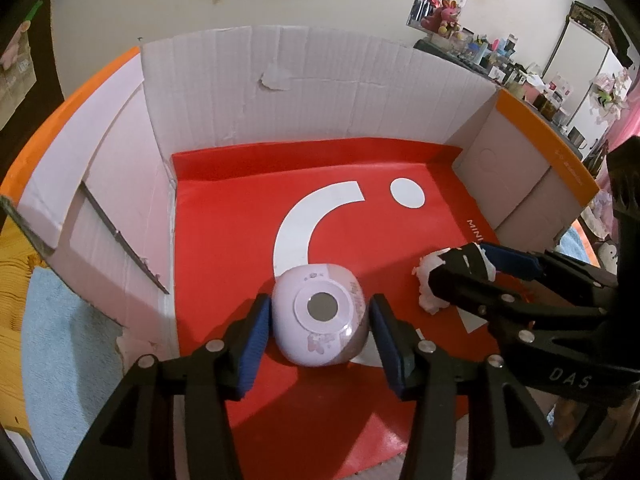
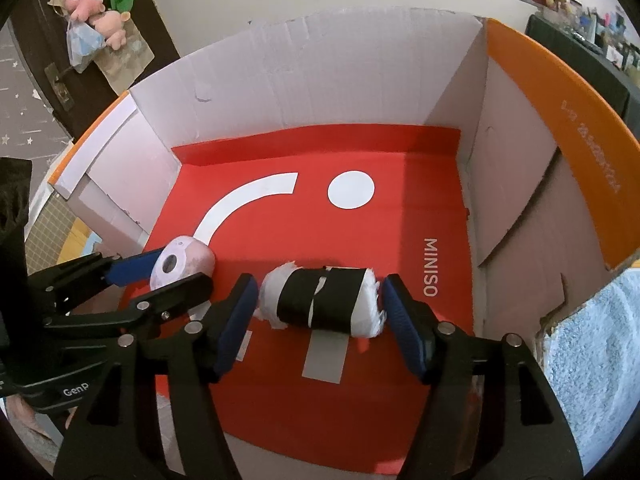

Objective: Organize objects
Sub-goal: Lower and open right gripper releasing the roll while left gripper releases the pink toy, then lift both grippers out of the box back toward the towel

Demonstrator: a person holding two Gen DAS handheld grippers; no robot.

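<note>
While I watch the box [image 1: 320,80]:
Left gripper [image 1: 320,336]: released, astride my pink jar [image 1: 320,314].
Right gripper [image 2: 320,320]: released, astride roll [image 2: 320,300].

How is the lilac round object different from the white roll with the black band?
The lilac round object is smooth, rounded, with a grey disc on its face; the white roll with the black band is a ragged-ended cylinder lying on its side. Both rest on the red sheet inside the cardboard box.

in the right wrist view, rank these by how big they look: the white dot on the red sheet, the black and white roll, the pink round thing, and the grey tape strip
Largest to smallest, as they appear:
1. black and white roll
2. pink round thing, partly hidden by the left gripper's fingers, so unsure
3. white dot and grey tape strip: look alike, not ranked; the dot lies farther off.
</note>
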